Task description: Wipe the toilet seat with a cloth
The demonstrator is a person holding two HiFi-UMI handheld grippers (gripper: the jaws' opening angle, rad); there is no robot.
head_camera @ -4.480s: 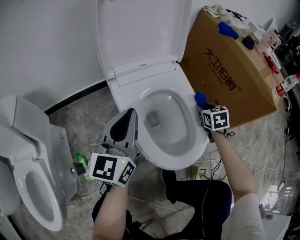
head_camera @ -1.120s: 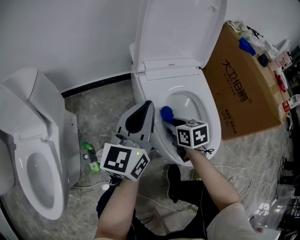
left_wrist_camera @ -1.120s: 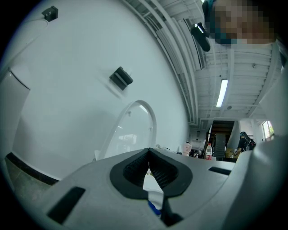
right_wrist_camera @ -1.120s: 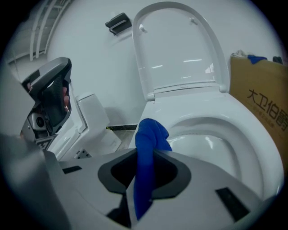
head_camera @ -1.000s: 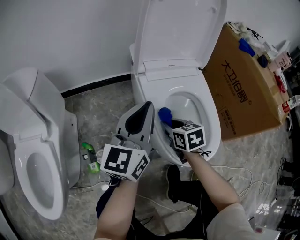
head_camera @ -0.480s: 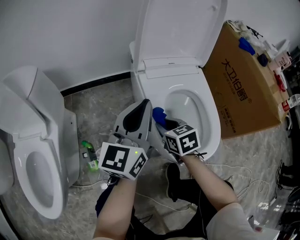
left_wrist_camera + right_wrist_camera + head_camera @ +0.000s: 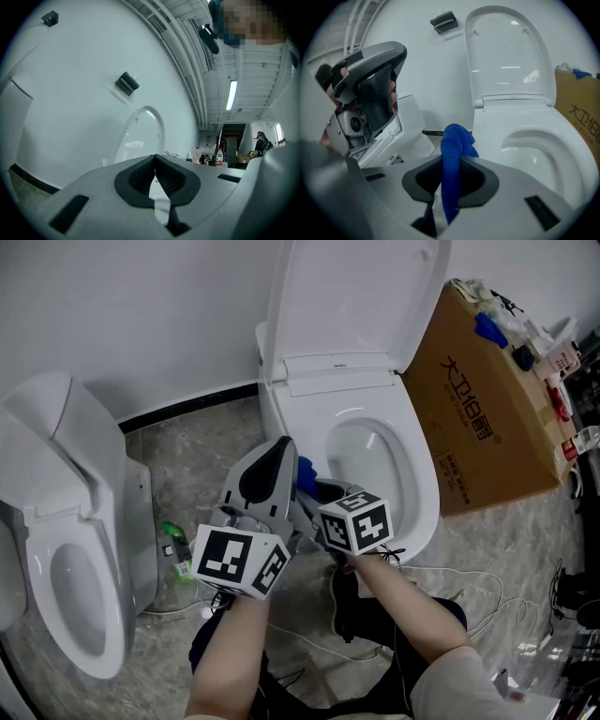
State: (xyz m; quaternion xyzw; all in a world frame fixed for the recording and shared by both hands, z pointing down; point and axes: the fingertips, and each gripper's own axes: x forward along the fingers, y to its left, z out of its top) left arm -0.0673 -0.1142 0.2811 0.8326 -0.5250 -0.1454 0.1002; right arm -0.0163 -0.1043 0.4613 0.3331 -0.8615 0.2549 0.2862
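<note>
Head view: a toilet stands against the wall (image 7: 141,324) with its lid (image 7: 361,296) raised and the toilet seat (image 7: 417,479) down around the open bowl. The right gripper (image 7: 311,487) reaches to the seat's left front edge, carrying a blue cloth (image 7: 304,471) that sits right at that edge; whether it touches the seat cannot be told here. The left gripper (image 7: 278,448) is just beside it on the left, pointing up and away over the floor (image 7: 187,465). A cardboard box (image 7: 487,418) stands to the right of the toilet, a second toilet (image 7: 56,549) is at the far left, and a green bottle (image 7: 174,545) lies on the floor between the two toilets.

Left gripper view: the fingers (image 7: 139,176) are pressed together at their tips with nothing between them (the camera looks up along the wall). The raised lid shows pale beyond them, and a ceiling lamp (image 7: 231,95) glows at the upper right.

Right gripper view: the fingers (image 7: 477,177) pinch the cloth, which stands up in a bunched fold above them and hangs down below. The seat curves off to the right, well lit, with the lid upright behind it. The left gripper rises at the left, and the box edge shows at the far right.
</note>
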